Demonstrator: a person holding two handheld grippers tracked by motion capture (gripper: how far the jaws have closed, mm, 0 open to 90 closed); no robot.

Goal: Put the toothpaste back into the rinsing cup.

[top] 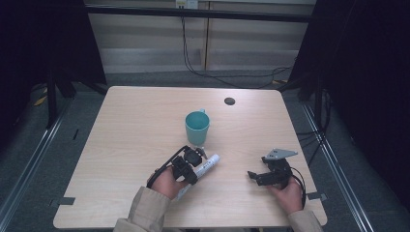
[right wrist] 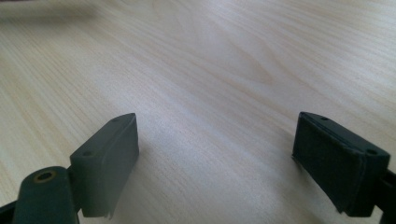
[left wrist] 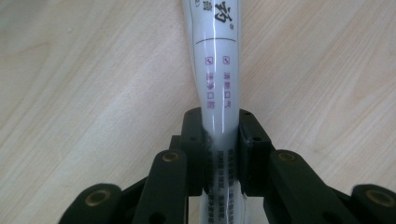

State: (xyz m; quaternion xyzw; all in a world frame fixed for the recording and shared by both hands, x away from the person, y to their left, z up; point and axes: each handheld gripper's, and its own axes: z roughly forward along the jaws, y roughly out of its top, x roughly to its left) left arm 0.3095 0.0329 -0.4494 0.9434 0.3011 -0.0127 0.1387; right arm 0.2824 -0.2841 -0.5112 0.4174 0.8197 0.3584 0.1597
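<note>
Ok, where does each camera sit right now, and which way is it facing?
High view: above the person's side, looking forward and down on the table with a teal cup; forearms, hands and both claws show.
Left gripper view: on the left claw, looking along its jaws, clamped on a white tube lying on the wood.
Right gripper view: on the right claw, jaws open over bare table.
Shared: the high and left views both show the tube in the left claw.

white tube (left wrist: 217,70) bears purple chinese print (characters too small to read surely).
</note>
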